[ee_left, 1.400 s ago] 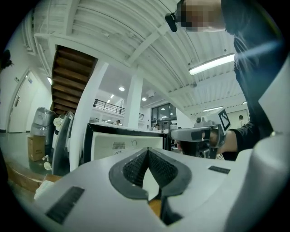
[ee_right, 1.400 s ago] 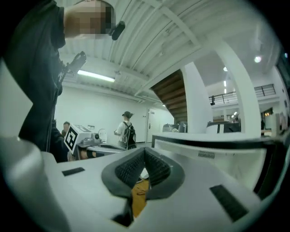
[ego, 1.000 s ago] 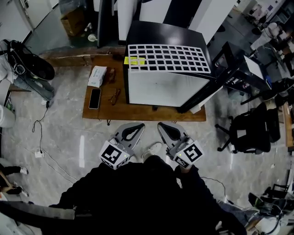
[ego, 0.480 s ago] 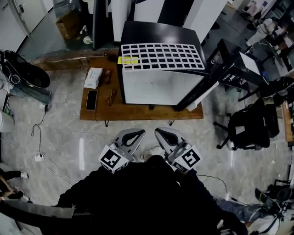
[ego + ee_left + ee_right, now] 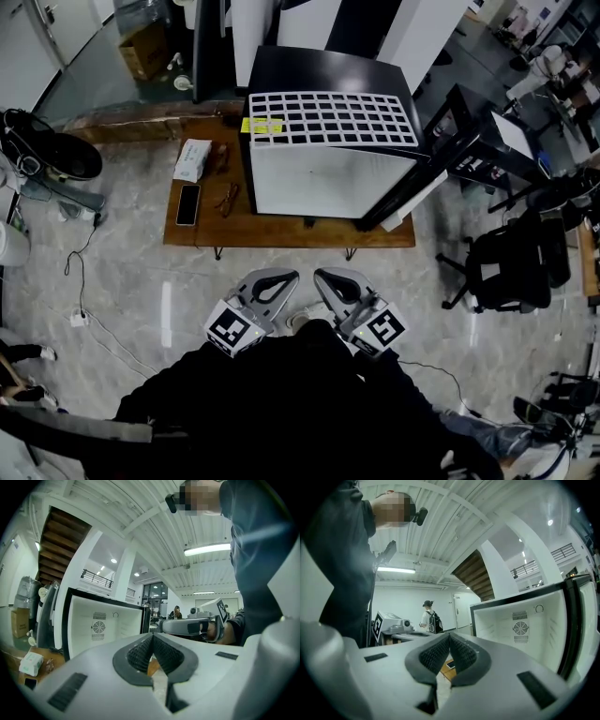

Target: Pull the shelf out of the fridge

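Note:
A small fridge [image 5: 328, 178] stands on a low wooden table [image 5: 281, 232], its door [image 5: 441, 155] swung open to the right and its white inside bare. The white wire shelf [image 5: 328, 117] lies flat on the fridge's black top. Both grippers hang close to my body, well short of the table. The left gripper [image 5: 277, 274] and the right gripper [image 5: 326, 275] are shut on nothing. In the left gripper view the shut left gripper [image 5: 152, 637] points at the fridge [image 5: 103, 625]. In the right gripper view the shut right gripper [image 5: 450, 637] faces the fridge [image 5: 525, 625].
On the table left of the fridge lie a tissue pack [image 5: 192, 159], a phone [image 5: 187, 203] and glasses [image 5: 227, 197]. A black office chair [image 5: 506, 267] stands at the right, a black bag [image 5: 42, 150] at the left. A cable [image 5: 80, 272] runs over the floor.
The view has shifted a little, so the fridge sits slightly further left. Both grippers stay shut near my body, drawn a bit closer together. The shelf has not moved.

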Action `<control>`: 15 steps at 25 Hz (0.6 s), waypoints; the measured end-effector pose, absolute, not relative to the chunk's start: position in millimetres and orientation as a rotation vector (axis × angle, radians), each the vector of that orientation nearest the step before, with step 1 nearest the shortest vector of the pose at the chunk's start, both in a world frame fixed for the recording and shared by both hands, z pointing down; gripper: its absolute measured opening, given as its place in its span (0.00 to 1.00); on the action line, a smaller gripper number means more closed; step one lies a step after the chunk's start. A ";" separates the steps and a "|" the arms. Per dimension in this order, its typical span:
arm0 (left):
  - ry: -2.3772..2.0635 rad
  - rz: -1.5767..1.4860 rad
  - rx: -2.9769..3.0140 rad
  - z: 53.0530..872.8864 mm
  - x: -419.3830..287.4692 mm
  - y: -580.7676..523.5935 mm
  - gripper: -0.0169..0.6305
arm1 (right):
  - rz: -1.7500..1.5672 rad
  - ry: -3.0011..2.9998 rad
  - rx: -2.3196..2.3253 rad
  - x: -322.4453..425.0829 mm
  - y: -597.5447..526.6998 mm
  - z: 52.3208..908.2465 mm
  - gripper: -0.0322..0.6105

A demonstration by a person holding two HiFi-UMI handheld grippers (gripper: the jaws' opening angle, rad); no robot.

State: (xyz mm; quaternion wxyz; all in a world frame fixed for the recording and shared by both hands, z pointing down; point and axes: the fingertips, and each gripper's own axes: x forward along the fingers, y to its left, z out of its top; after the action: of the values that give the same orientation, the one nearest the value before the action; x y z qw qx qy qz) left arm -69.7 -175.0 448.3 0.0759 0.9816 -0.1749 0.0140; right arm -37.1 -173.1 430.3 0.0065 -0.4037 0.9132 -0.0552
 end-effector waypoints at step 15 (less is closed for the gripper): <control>-0.541 0.026 2.956 446.5 -77.1 -170.5 0.04 | -0.202 2.865 -1.262 -47.5 -163.0 435.0 0.06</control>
State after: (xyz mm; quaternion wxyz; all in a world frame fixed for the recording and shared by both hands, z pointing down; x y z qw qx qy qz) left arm -77.1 -170.5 446.5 0.0680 0.9814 -0.1795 0.0085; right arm -47.5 -163.0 435.0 0.0024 -0.4024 0.9132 -0.0644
